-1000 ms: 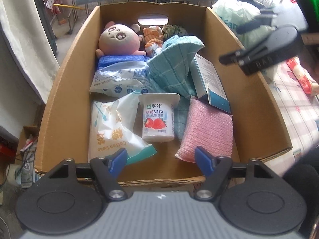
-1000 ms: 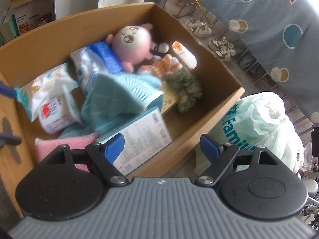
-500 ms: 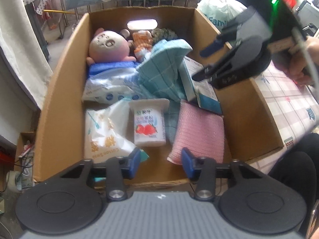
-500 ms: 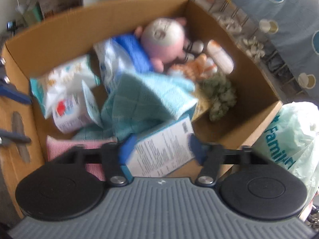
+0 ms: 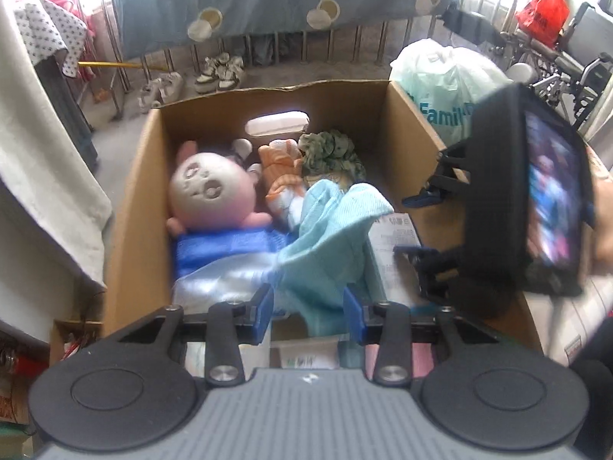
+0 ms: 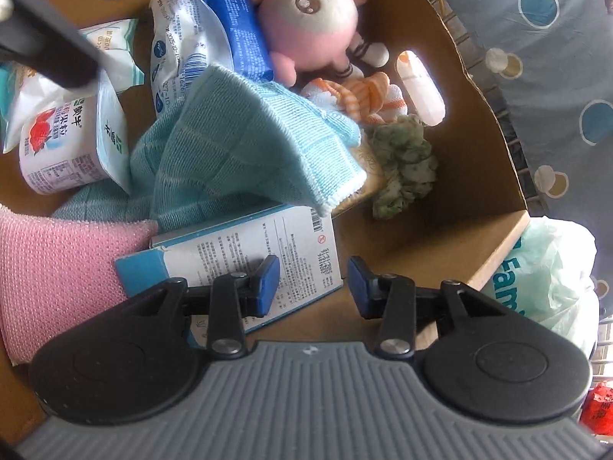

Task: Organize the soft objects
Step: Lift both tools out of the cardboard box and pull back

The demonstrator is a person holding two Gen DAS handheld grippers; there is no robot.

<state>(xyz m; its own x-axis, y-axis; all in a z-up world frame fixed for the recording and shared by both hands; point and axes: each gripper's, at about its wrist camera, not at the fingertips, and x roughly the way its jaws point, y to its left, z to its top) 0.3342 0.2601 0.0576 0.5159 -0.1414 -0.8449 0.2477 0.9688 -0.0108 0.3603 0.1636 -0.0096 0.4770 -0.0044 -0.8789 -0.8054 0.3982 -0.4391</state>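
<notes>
An open cardboard box [image 5: 130, 230] holds a pink plush doll [image 5: 210, 191], an orange striped soft toy [image 5: 283, 176], a green scrunchie [image 5: 329, 153], a teal cloth [image 5: 329, 237] and a pink sponge [image 6: 57, 268]. My left gripper [image 5: 308, 314] hangs over the box's near half. Its jaws are narrowed and grip nothing, with the teal cloth lying below and beyond them. My right gripper [image 6: 312, 283] is low in the box with its jaws closing. The end of a white and blue carton [image 6: 249, 249] lies under its left finger, and the pads touch nothing.
A strawberry yoghurt cup [image 6: 65, 145], a blue and white wipes pack [image 6: 184, 38] and a cotton swab packet [image 6: 115, 38] also lie in the box. A pale green plastic bag [image 5: 440, 76] stands beyond its right wall. Shoes and a railing are behind.
Both grippers' jaws have narrowed from wide apart. My left gripper moved forward over the box towards the doll. My right gripper rolled and sank into the box over the carton.
</notes>
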